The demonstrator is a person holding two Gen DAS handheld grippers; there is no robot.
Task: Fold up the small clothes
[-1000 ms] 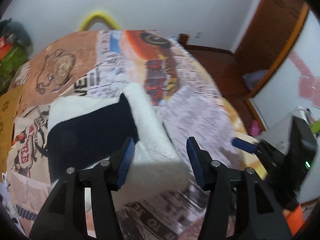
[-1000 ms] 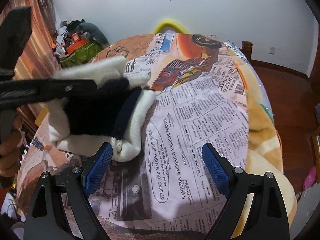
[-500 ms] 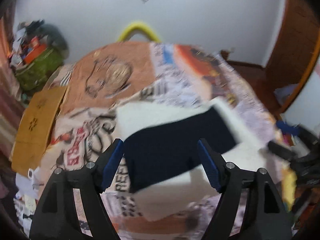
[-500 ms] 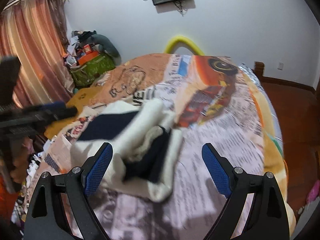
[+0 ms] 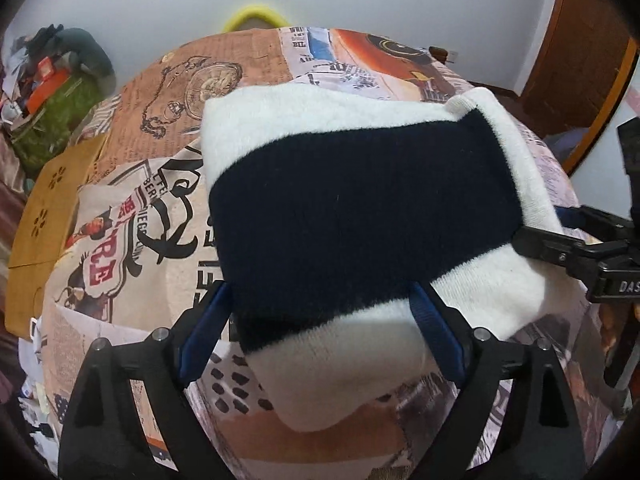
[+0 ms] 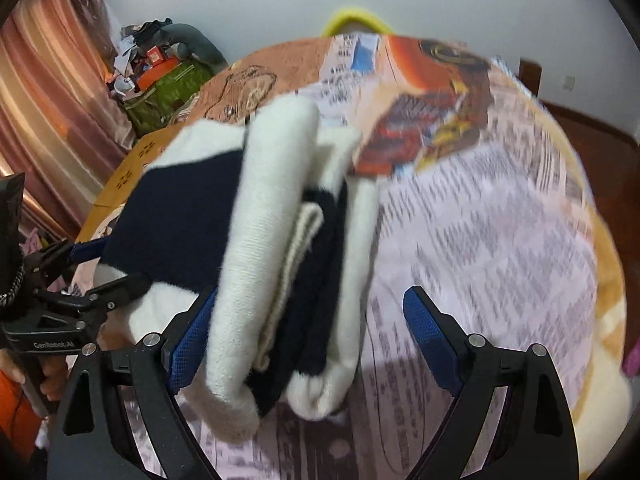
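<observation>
While its blue-padded fingers stand wide apart, the left gripper point(image 5: 320, 336) has the near end of the folded sweater point(image 5: 360, 208) lying between them — the cream hem and the navy band fill the gap, and the cloth looks to brush the inner pads, though neither finger presses it. The right gripper point(image 6: 306, 336) is just as widely spread; its left finger point(image 6: 192, 344) touches the cream edge of the same sweater point(image 6: 280, 248), while its other finger stands well apart over the printed bedcover point(image 6: 480, 220). In the left wrist view that right gripper point(image 5: 560, 232) reaches in from the right, its tips at the sweater's far right side where cream meets navy; whether it pinches anything there I cannot tell. In the right wrist view the left gripper point(image 6: 92, 276) comes in from the left edge against the navy band.

The sweater lies folded in layers near the middle of the bed, toward its near edge — cream outside, navy within. Beyond the bed's far left corner sit a pile of clutter point(image 6: 168, 64) and a striped curtain point(image 6: 48, 100).
</observation>
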